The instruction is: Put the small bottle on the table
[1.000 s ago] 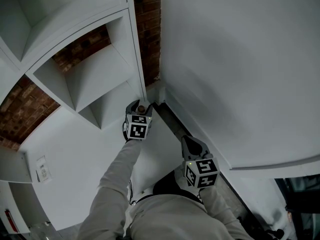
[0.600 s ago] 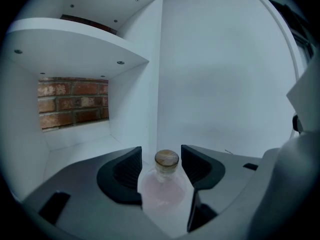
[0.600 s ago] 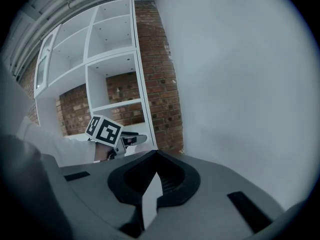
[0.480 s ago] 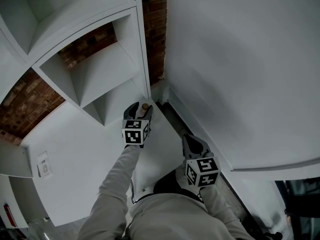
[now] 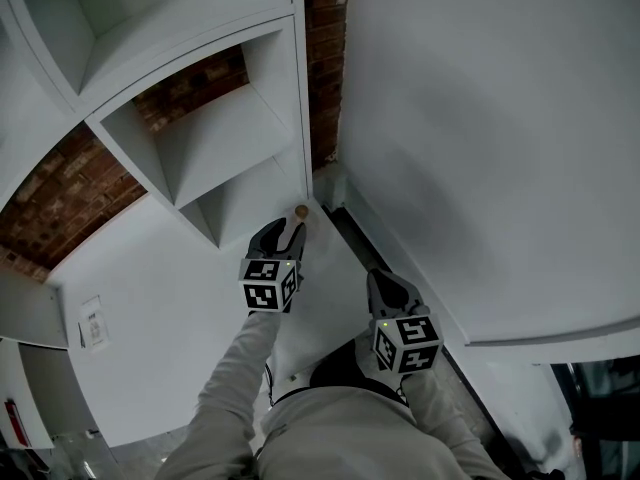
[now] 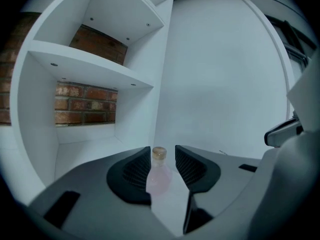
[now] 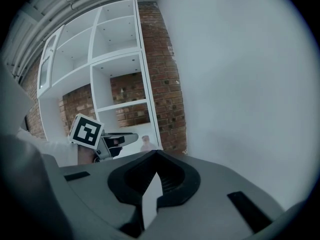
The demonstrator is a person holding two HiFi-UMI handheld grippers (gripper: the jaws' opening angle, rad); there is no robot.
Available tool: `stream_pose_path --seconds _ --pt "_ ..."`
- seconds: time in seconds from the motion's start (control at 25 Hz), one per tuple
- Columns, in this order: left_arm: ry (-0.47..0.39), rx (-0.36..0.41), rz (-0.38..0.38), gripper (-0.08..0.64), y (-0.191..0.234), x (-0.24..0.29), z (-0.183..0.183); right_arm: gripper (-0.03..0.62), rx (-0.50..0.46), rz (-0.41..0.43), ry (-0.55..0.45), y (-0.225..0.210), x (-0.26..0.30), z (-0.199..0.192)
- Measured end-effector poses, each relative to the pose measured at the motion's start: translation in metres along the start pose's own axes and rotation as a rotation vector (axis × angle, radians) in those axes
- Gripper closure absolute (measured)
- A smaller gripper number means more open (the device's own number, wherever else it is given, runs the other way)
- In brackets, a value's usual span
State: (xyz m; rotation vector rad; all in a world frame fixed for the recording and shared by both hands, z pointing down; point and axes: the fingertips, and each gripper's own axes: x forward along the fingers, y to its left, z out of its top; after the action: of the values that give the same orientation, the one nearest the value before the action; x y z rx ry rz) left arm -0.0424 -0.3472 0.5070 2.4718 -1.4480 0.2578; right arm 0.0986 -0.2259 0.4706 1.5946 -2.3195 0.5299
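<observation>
Fingers, left gripper (image 6: 162, 150): parted, just closing, small bottle (image 6: 159, 176) between, ungripped; right gripper (image 7: 156, 154) fingers shut; bottle beside shelf (image 5: 297, 88) edge

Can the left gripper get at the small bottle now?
Likely yes: the small bottle stands upright at the mouth of the left gripper, way clear; its jaws, just closing, don't press it.

Head view looks down; all share shelving (image 5: 205, 148).

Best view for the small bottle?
Left gripper view: the small bottle sits close and centred, cork stopper and pinkish body clear. Head view shows only its cork stopper. Right gripper view shows it tiny and distant by the white shelf.
</observation>
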Motion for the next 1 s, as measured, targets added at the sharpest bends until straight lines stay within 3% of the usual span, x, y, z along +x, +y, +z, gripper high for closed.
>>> stream_pose_path --seconds 0.4,1.0 --pt "0.012 0.07 -0.01 0.483 -0.003 -0.051 -0.012 0.565 -0.005 0.007 -0.006 0.017 -0.004 -0.001" --pt "0.036 0.009 0.0 0.534 -0.012 -0.115 -0.03 0.565 -0.008 0.017 -0.003 0.036 -0.007 -0.008"
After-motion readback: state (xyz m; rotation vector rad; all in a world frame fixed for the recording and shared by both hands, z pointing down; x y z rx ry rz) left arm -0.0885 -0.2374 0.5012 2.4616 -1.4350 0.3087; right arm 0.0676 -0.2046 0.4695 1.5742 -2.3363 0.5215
